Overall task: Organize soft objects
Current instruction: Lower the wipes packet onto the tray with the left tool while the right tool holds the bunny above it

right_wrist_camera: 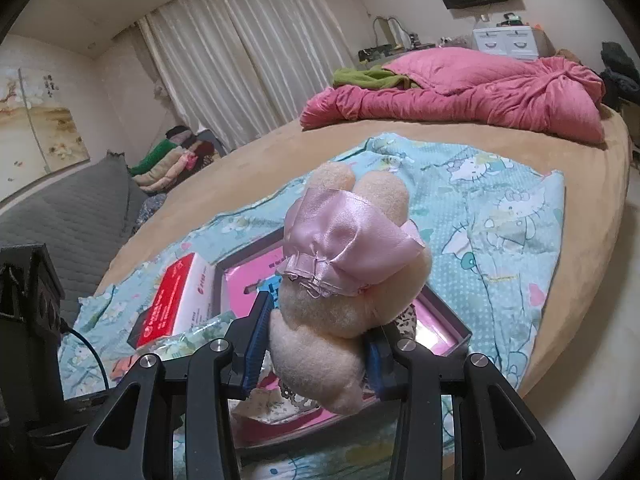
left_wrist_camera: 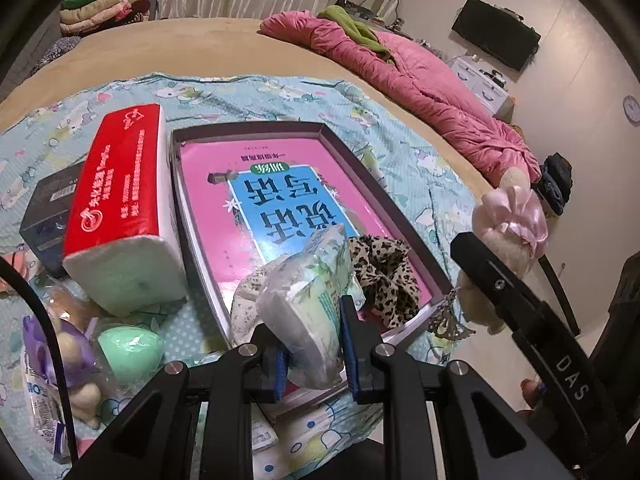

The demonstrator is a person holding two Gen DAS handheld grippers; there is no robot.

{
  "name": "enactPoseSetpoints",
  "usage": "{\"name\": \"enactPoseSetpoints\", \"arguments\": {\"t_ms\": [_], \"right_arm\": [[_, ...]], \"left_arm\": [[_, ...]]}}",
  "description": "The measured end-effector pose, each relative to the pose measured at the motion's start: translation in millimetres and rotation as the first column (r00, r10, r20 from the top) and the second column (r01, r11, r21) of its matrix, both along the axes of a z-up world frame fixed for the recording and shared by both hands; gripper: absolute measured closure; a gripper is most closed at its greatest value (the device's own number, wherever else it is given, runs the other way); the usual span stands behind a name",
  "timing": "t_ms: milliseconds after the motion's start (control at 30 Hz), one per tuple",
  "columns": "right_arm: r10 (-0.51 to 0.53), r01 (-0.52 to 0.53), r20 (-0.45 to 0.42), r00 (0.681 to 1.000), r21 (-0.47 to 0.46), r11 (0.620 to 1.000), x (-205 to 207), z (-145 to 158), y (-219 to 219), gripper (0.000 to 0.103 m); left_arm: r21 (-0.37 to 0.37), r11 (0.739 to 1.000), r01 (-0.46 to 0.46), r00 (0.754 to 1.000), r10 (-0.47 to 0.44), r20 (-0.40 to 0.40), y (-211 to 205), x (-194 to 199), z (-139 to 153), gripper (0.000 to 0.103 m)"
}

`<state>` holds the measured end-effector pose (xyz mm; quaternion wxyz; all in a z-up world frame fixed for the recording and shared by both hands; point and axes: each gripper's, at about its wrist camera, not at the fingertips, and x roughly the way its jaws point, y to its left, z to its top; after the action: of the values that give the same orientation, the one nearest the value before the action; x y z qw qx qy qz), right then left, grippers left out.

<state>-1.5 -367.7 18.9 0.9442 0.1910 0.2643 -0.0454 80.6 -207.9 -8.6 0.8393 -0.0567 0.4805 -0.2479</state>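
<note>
My left gripper (left_wrist_camera: 314,356) is shut on a small tissue pack (left_wrist_camera: 316,300) in clear green-printed wrap, held over the near end of the shallow box (left_wrist_camera: 256,130) with a pink book inside. A leopard-print scrunchie (left_wrist_camera: 384,276) and a pale floral cloth (left_wrist_camera: 244,308) lie in the box. My right gripper (right_wrist_camera: 312,354) is shut on a cream plush toy in a pink satin dress (right_wrist_camera: 344,256), held upside down above the box's (right_wrist_camera: 452,320) right side. The toy also shows in the left wrist view (left_wrist_camera: 512,228).
A red and white tissue pack (left_wrist_camera: 120,208) leans on a dark box (left_wrist_camera: 44,212) left of the shallow box. A green egg-shaped sponge (left_wrist_camera: 130,350) and a bagged purple plush (left_wrist_camera: 60,364) lie near left. A pink quilt (left_wrist_camera: 420,80) lies across the bed's far side.
</note>
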Motion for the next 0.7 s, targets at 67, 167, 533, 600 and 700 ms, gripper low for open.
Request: {"name": "enactPoseSetpoints", "arguments": {"t_ms": [67, 167, 533, 600, 700], "right_arm": [[0.001, -0.001, -0.005, 1.0, 0.001, 1.0, 1, -1, -1, 0.061], [0.003, -0.003, -0.02, 1.0, 0.001, 1.0, 5, -5, -1, 0.061], [0.006, -0.007, -0.088, 0.996, -0.006, 1.0, 18, -20, -5, 0.061], [0.009, -0.01, -0.096, 0.995, -0.007, 1.0, 21, -23, -5, 0.06], [0.019, -0.021, -0.107, 0.994, -0.016, 1.0, 24, -26, -2, 0.06]], "left_arm": [[0.004, 1.0, 0.001, 1.0, -0.001, -0.005, -1, 1, -4, 0.08], [0.019, 1.0, 0.002, 1.0, -0.002, -0.007, -2, 3, -8, 0.08], [0.026, 1.0, 0.007, 0.999, -0.006, -0.051, -5, 7, -27, 0.08], [0.025, 1.0, 0.009, 0.998, -0.007, -0.06, -5, 7, -29, 0.08], [0.024, 1.0, 0.012, 0.998, -0.01, -0.064, -5, 7, -31, 0.08]]}}
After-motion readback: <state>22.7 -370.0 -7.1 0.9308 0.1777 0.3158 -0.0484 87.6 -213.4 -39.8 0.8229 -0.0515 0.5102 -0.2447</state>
